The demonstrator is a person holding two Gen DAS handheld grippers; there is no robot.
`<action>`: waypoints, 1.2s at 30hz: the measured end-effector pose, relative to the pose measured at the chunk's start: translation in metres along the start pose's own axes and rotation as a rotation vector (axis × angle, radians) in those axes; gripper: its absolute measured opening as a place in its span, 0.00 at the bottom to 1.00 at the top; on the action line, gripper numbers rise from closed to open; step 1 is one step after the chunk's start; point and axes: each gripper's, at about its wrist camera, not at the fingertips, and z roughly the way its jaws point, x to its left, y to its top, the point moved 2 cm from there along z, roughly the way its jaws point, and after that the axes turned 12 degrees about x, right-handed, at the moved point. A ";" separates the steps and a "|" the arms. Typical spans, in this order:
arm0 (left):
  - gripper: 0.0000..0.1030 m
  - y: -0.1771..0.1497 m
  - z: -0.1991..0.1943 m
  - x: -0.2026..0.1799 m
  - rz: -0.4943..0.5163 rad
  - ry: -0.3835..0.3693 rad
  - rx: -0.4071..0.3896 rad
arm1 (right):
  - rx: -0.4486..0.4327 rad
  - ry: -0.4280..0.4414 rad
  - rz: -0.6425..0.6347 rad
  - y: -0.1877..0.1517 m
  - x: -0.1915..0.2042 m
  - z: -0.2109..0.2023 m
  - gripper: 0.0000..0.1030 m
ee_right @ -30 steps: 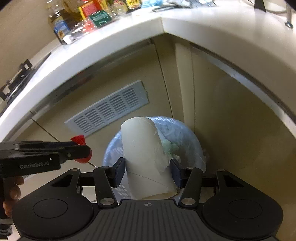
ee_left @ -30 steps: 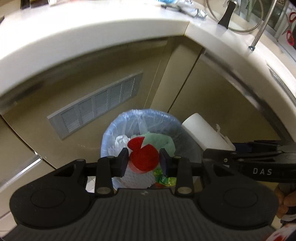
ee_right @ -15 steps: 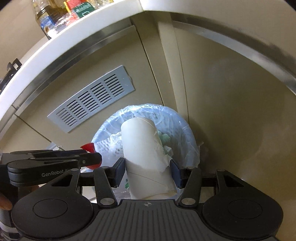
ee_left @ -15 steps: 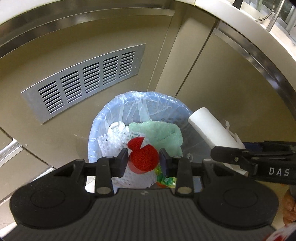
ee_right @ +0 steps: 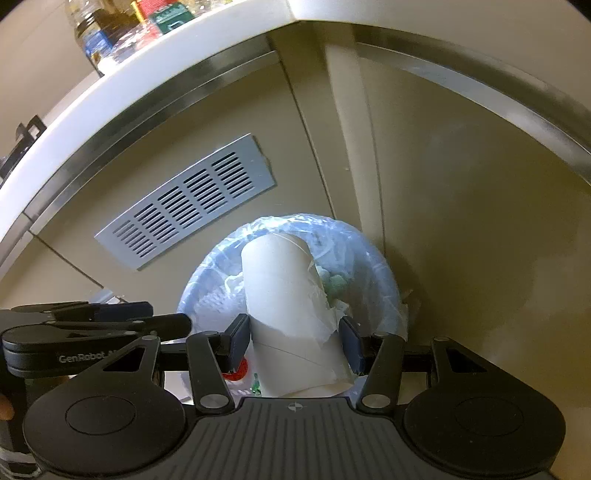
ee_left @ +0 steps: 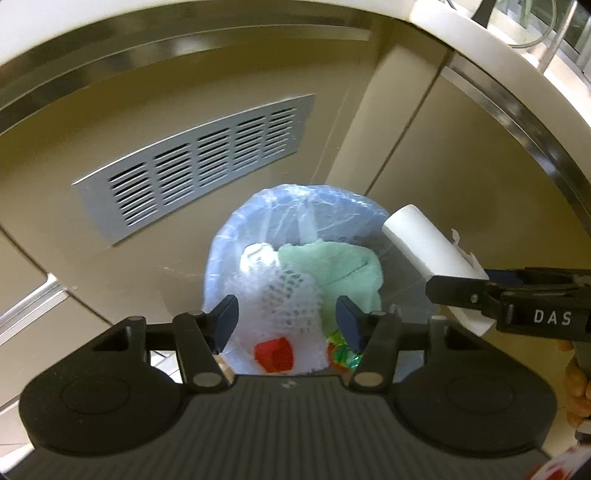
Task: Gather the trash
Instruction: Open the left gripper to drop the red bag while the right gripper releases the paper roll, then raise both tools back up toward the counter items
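A bin with a blue liner (ee_left: 295,195) (ee_right: 384,266) stands on the floor in the corner of the cabinets. It holds a green cloth (ee_left: 332,269), white foam netting (ee_left: 284,299) and a red plastic piece (ee_left: 274,354) (ee_right: 236,373). My left gripper (ee_left: 288,319) (ee_right: 110,325) hovers over the bin with its jaws opening. Nothing is between them, and the red piece lies loose below. My right gripper (ee_right: 295,341) (ee_left: 517,299) is shut on a white paper roll (ee_right: 291,306) (ee_left: 424,247), held tilted above the bin's right side.
A grey vent grille (ee_left: 192,173) (ee_right: 184,210) sits in the beige cabinet front behind the bin. The white countertop edge (ee_right: 147,66) overhangs above, with jars and bottles (ee_right: 110,29) on it. A person's fingers (ee_left: 576,384) show at the right edge.
The left jaws have spread and the red piece has dropped from between them into the bin. Both grippers have sunk closer to the bin. The right still grips the roll.
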 end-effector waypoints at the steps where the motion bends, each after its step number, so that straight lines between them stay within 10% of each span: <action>1: 0.53 -0.001 -0.002 0.003 -0.008 0.004 0.001 | 0.002 0.001 -0.008 0.001 0.002 0.002 0.51; 12: 0.51 -0.005 -0.011 0.022 -0.061 0.028 -0.006 | -0.015 0.035 -0.022 0.015 0.021 0.026 0.53; 16: 0.51 -0.007 -0.013 0.025 -0.062 0.032 -0.003 | -0.011 0.020 -0.021 0.016 0.024 0.034 0.79; 36: 0.50 -0.021 -0.046 -0.001 -0.049 0.029 0.019 | 0.054 -0.030 -0.022 -0.006 0.023 -0.015 0.79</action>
